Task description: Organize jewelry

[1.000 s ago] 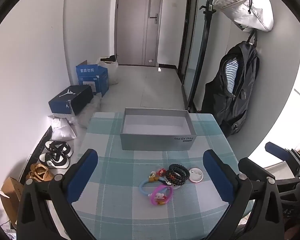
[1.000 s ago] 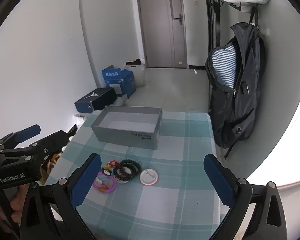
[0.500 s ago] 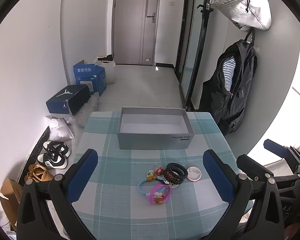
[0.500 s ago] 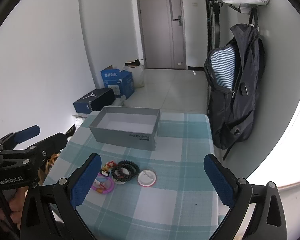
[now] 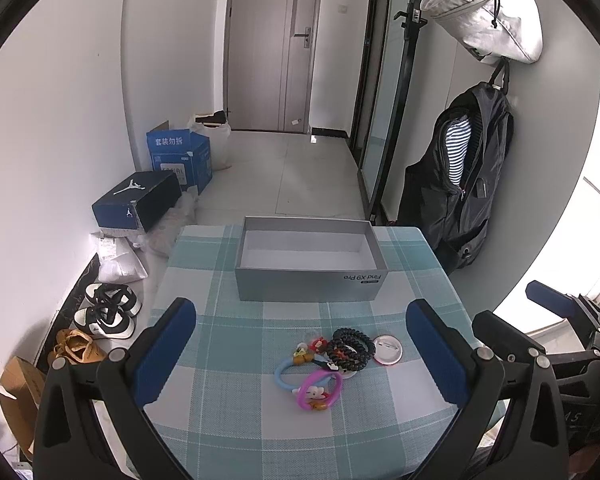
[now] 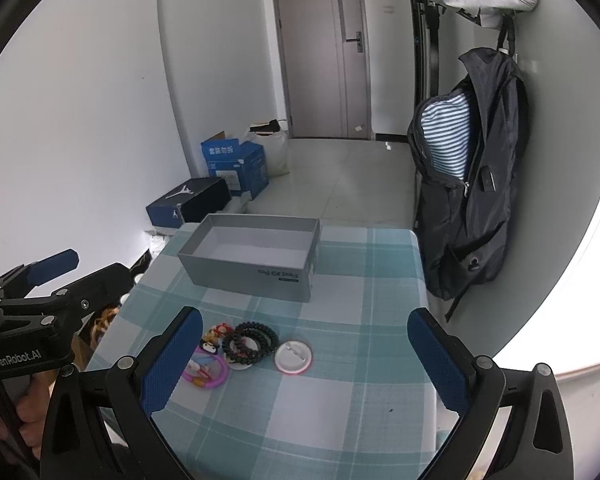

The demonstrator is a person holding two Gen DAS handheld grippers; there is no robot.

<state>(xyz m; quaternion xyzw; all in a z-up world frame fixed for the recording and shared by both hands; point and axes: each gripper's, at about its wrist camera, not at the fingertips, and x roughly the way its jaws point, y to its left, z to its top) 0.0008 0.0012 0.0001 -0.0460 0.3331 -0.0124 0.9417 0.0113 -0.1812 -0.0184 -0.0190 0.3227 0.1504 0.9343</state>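
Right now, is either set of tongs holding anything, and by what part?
Nothing is held. Left tongs and right tongs are both open above the jewelry.

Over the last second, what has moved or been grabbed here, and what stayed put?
Only the claws shifted slightly: the views drifted a little. Nothing was grabbed or released. The left claw and right claw stay open and empty; the pile of hair ties, round badge and empty grey box lie unmoved.
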